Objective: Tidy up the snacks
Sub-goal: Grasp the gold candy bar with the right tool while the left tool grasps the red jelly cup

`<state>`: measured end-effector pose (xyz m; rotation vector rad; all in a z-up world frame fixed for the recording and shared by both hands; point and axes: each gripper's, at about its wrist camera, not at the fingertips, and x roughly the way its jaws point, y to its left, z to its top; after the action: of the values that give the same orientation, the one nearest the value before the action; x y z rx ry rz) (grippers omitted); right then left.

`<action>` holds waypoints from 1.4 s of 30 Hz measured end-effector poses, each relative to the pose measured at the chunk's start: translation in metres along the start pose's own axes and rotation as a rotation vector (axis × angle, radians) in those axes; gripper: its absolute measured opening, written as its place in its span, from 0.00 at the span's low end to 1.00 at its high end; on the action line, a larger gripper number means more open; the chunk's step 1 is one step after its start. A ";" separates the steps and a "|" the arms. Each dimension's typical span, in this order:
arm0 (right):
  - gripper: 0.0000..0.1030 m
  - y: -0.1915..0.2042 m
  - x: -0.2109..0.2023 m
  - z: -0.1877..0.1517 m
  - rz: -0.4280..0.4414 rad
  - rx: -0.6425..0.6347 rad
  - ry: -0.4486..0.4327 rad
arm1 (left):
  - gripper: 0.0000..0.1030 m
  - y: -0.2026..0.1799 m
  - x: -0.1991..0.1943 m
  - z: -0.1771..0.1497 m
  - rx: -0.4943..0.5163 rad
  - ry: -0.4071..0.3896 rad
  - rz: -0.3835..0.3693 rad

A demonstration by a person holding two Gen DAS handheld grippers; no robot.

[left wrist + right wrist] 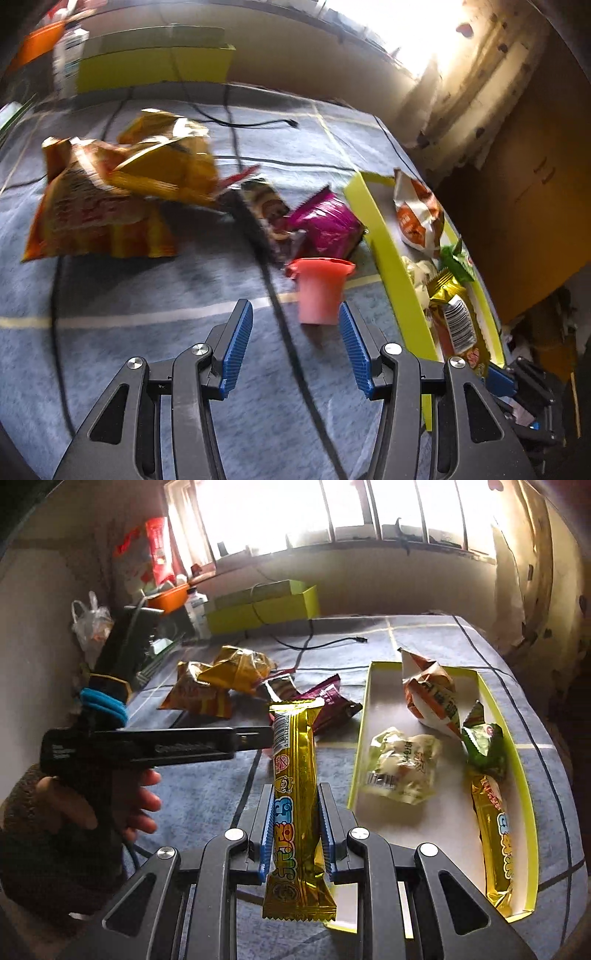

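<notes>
Mid-transfer: right gripper (293, 834) clamped on a long gold snack bar (295, 794), held upright above the blue cloth-covered surface (207, 794), just left of the yellow-rimmed tray (358, 738). Likely next: carry right over the tray's near wall, lay the bar on bare tray floor, then release. Already inside the tray: an orange-and-white packet (432, 698), a pale clear-wrapped packet (402, 764), a green packet (484, 749) and a second gold bar (493, 834) along the right wall. Free space between the pale packet and that bar, so a lengthwise placing there seems the easiest fit.

Left gripper (295, 332) with jaws wide apart, empty, low over the surface, facing a pink cup (319, 291) just ahead. Behind the cup, still loose: a magenta packet (325, 225), a brown packet (266, 210) and large orange-yellow bags (110, 195). A black cable (280, 314) crossing between the jaws, a possible snag on that approach.
</notes>
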<state>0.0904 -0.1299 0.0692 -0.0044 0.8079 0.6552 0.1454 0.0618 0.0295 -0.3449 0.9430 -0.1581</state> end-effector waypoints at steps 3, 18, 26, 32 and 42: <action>0.19 -0.001 -0.002 0.000 0.000 0.001 -0.002 | 0.48 -0.007 0.013 0.003 0.025 0.021 -0.005; 0.19 -0.006 0.000 0.001 -0.006 0.012 -0.004 | 0.48 -0.016 0.035 0.013 0.062 0.023 0.030; 0.19 -0.007 0.000 0.001 -0.004 0.015 -0.001 | 0.32 -0.018 0.039 0.012 0.086 0.027 0.043; 0.19 -0.006 0.001 0.001 -0.005 0.015 0.000 | 0.31 -0.017 0.038 0.011 0.089 0.021 0.046; 0.19 -0.005 0.001 0.001 -0.004 0.014 -0.004 | 0.31 -0.016 0.026 0.011 0.086 0.003 0.038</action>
<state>0.0939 -0.1335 0.0682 0.0076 0.8080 0.6454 0.1696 0.0418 0.0208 -0.2471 0.9421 -0.1639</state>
